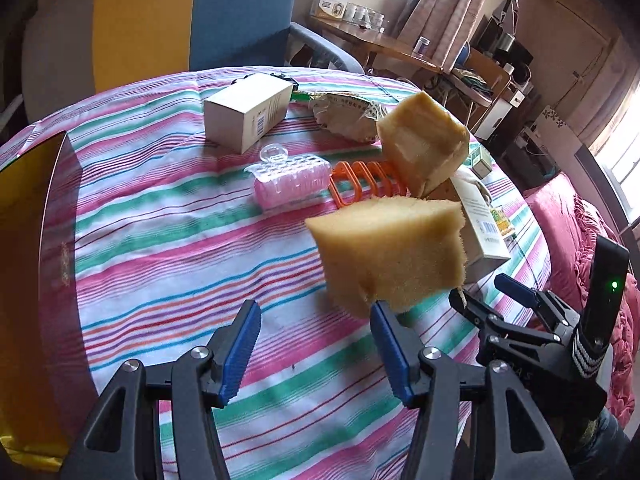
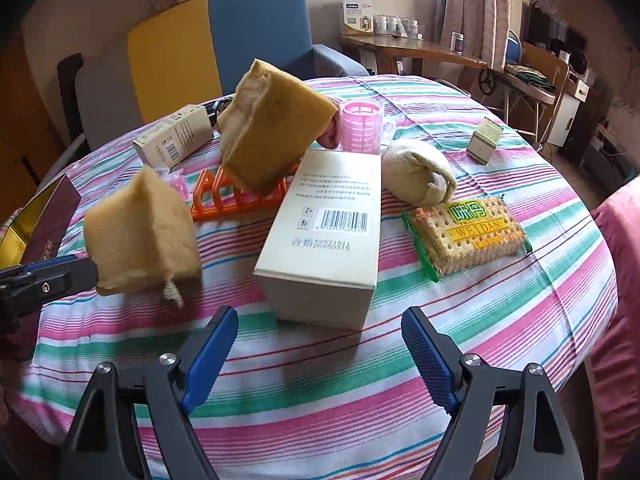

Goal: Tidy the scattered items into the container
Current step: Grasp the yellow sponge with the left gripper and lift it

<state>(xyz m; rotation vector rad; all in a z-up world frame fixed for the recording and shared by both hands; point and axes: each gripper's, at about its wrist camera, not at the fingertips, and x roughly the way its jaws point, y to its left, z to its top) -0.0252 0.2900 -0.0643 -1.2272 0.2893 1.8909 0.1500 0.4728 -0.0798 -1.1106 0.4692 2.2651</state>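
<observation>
Two yellow sponge pieces hang in mid-air over the striped table: a near piece and a far piece. The near piece sits just past my left gripper's right fingertip; no jaw closes on it. My left gripper is open and also shows in the right wrist view. My right gripper is open and empty, and shows in the left wrist view. A dark red and gold container stands at the table's left edge.
On the table lie a long white box, a second box, pink hair rollers, an orange rack, a rolled cream sock, a cracker pack, a small box. A chair stands behind.
</observation>
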